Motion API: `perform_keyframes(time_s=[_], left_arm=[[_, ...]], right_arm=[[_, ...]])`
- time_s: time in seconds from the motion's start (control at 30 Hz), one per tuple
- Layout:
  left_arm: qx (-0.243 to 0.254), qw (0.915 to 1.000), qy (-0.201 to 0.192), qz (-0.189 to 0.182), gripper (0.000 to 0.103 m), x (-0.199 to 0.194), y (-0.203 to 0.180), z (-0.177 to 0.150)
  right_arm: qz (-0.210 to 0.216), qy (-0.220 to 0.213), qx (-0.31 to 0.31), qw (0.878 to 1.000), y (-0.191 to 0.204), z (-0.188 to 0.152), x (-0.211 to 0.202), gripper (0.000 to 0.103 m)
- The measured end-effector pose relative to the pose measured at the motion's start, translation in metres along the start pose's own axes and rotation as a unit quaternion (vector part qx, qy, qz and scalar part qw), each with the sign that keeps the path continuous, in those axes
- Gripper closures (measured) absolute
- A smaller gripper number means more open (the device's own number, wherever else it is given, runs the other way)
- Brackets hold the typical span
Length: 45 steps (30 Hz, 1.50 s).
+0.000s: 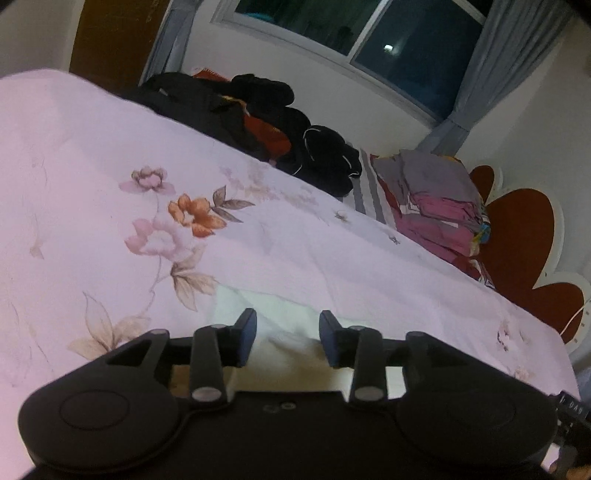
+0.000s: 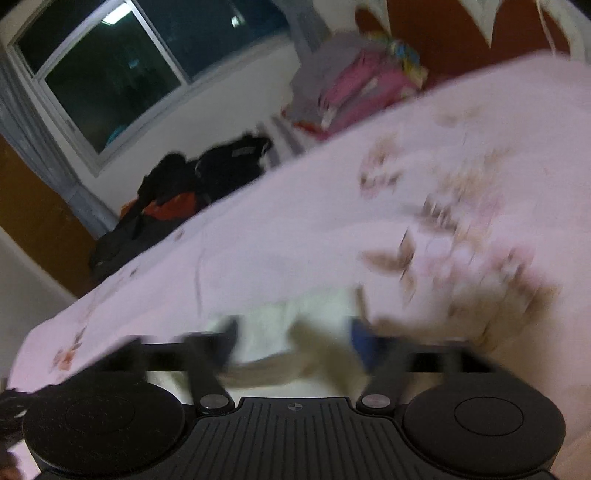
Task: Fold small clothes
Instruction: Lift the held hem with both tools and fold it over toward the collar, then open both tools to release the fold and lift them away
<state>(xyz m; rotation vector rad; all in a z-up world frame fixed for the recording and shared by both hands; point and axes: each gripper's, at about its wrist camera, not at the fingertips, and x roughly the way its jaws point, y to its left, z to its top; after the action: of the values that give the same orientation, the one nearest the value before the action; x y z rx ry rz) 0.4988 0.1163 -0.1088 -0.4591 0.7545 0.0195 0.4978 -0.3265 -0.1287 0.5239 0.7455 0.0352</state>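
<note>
A small white garment (image 1: 284, 314) lies on the pink floral bedspread (image 1: 110, 155), right in front of my left gripper (image 1: 289, 334). That gripper is open; its dark fingers (image 1: 246, 332) stand apart just over the cloth, and nothing is pinched between them. The right wrist view is blurred. It shows the same white garment (image 2: 269, 325) under and between the fingers of my right gripper (image 2: 295, 341), which stands wide open low over the bedspread (image 2: 295, 229). The near part of the garment is hidden behind both gripper bodies.
A heap of dark and orange clothes (image 1: 258, 122) lies along the bed's far edge below the window (image 1: 351, 33). A folded pink and grey stack (image 1: 436, 199) sits by the red headboard (image 1: 521, 225). Both piles also show in the right wrist view: dark heap (image 2: 192, 173), folded stack (image 2: 351, 85).
</note>
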Motion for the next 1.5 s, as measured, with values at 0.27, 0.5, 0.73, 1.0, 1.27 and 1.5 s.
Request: perform_keyframes(time_s=[0.27,0.5,0.73,1.0,1.27,1.5], left_arm=[[0.028,0.9994,0.018,0.002,0.066,0.006,0.005,-0.009],[0.062,0.9969,0.035,0.034,0.088,0.027,0.004,-0.026],[0.099,0.993,0.016,0.062,0.099,0.025,0.0,-0.035],[0.105,0.9931,-0.008,0.053,0.087,0.005,-0.004,-0.034],[0.16,0.9872,0.001,0.001,0.086,-0.028,-0.036,-0.066],[0.181,0.983,0.024,0.016,0.085,-0.025,-0.039,-0.1]], right_arm=[[-0.004,0.013,-0.064,0.998,0.004,-0.01,0.011,0.032],[-0.012,0.045,-0.109,0.993,0.011,-0.024,0.035,0.075],[-0.053,0.029,-0.15,0.987,0.01,-0.03,0.045,0.097],[-0.042,0.011,-0.13,0.991,0.01,-0.022,0.02,0.096],[0.005,0.007,-0.184,0.983,0.057,-0.055,-0.008,0.059],[0.001,0.038,-0.229,0.973,0.069,-0.095,-0.002,0.059]])
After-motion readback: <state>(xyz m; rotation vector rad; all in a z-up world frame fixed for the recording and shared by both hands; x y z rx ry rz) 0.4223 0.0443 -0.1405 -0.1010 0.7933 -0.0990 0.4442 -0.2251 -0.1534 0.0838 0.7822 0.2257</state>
